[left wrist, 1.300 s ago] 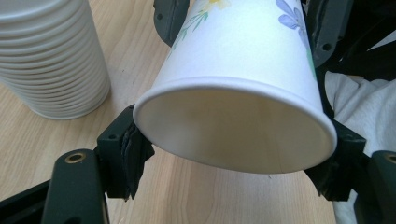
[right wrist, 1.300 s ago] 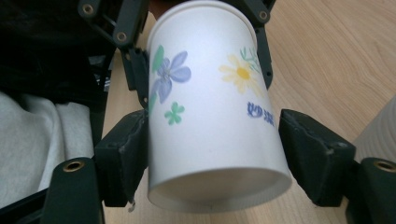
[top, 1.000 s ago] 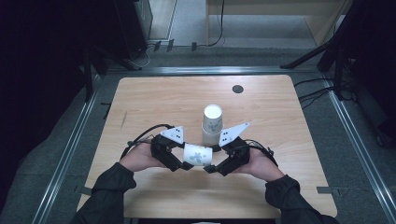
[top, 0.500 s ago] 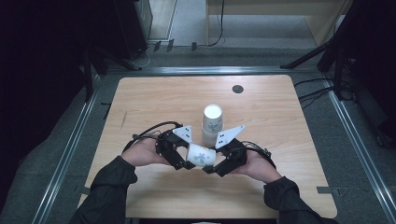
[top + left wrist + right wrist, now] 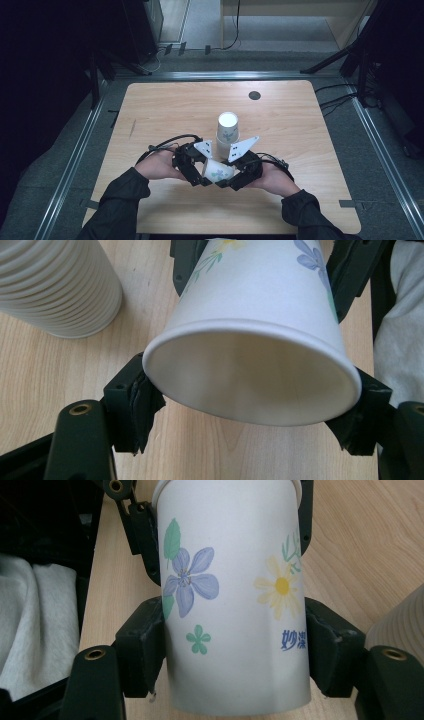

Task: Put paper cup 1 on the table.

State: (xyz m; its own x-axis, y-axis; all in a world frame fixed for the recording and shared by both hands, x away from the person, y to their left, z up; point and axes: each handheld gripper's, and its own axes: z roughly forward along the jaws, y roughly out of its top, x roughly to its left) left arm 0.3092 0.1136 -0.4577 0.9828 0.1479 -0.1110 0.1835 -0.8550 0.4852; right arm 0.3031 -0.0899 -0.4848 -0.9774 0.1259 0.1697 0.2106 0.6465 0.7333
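Both grippers clamp one floral paper cup (image 5: 218, 171) above the table (image 5: 310, 150); left gripper (image 5: 196, 172) at rim, right gripper (image 5: 236, 177) just closed on body (thin wall); over-squeezing likely crushes it.

The person is wearing dark sleeves (image 5: 118, 200). Both black grippers are carrying grey three-cornered plates (image 5: 243, 148), brass-ringed screw holes (image 5: 94, 654) and trailing black cables (image 5: 167, 143).

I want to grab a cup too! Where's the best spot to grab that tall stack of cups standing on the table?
Take the stack of cups by its ribbed side wall, low down, coming in level from one side. It stands upside down, so the wide rims sit at the bottom and the top is closed. Both grippers are busy clamping the flowered cup just in front of it, so the far side looks freer.
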